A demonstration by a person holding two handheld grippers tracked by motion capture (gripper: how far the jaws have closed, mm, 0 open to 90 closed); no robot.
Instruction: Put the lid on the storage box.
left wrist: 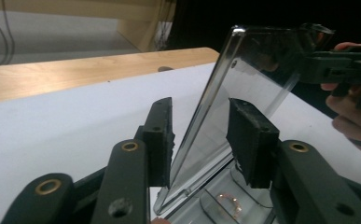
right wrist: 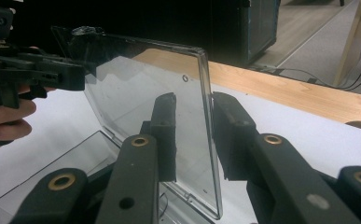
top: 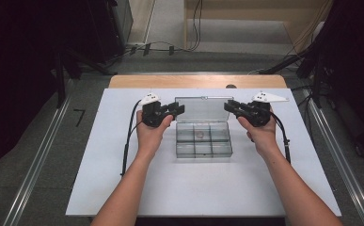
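white table (top: 123, 179) bears an unlabelled clear box (top: 203, 146), lid (top: 203, 109) raised.

The high view looks forward and down over the whole white worktop (top: 123, 188) from the person's side. Each gripper view sits close behind its own fingers, facing inward from opposite ends; both share the raised clear lid (left wrist: 243, 79) (right wrist: 141, 88).

No legible text or labels.

The small ring (left wrist: 228, 205) in the clear box (top: 203, 140) is cut off at the lower frame edge (too blurred to identify); the lid (left wrist: 243, 93) veils the far gripper.
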